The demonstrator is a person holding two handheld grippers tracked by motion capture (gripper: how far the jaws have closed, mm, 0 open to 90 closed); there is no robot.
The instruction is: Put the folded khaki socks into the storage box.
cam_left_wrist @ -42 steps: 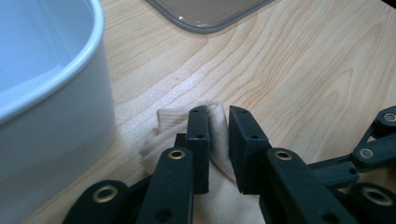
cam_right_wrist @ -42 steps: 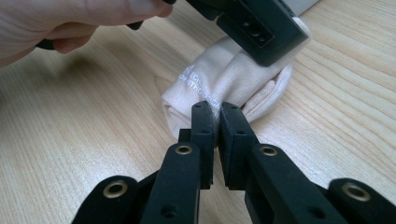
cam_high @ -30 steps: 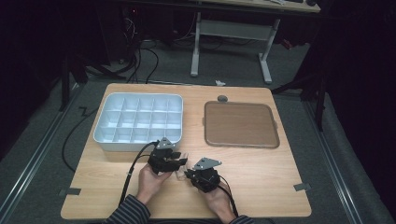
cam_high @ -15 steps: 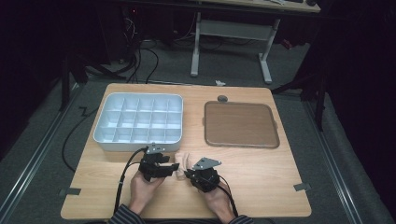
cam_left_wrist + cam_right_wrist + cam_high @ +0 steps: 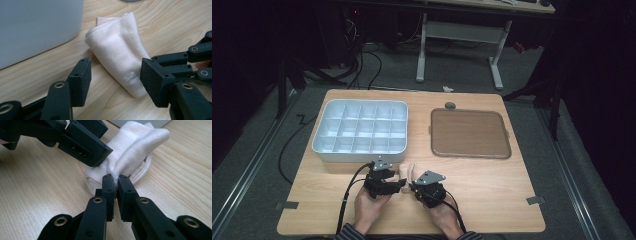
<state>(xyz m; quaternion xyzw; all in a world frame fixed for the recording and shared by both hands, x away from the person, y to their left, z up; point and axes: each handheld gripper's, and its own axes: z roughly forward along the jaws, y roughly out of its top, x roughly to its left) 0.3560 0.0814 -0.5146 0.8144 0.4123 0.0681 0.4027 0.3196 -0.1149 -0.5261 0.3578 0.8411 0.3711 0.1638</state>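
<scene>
Near the front edge of the wooden table [image 5: 492, 200], between the person's two hands, lies a small folded cream cloth [image 5: 408, 171], just in front of the near wall of the white compartment tray [image 5: 360, 131]. The right gripper [image 5: 413, 187] has its jaws pinched narrow on a fold of the cloth; in the right gripper view the two black pads meet on the fabric [image 5: 130, 152] with only a thin ridge of it between them [image 5: 115, 185], and the cloth bunches up and away from that pinch. The left gripper [image 5: 401, 184] points rightward toward the same cloth; its jaws have just been opening and now stand wide. In the left gripper view the cloth [image 5: 120, 55] lies flat on the wood between and beyond the two pads, its near corner with a small printed mark reaching in close to the right-hand pad, while the left-hand pad stands clear of it. Whether the right-hand pad touches the fabric cannot be told. The tray's pale wall [image 5: 37, 27] rises just beside the cloth on the far left of that view. To the right of the tray, well apart from the hands, sits a brown square mat [image 5: 469, 132], with a small grey round thing [image 5: 450, 105] at its far edge
</scene>
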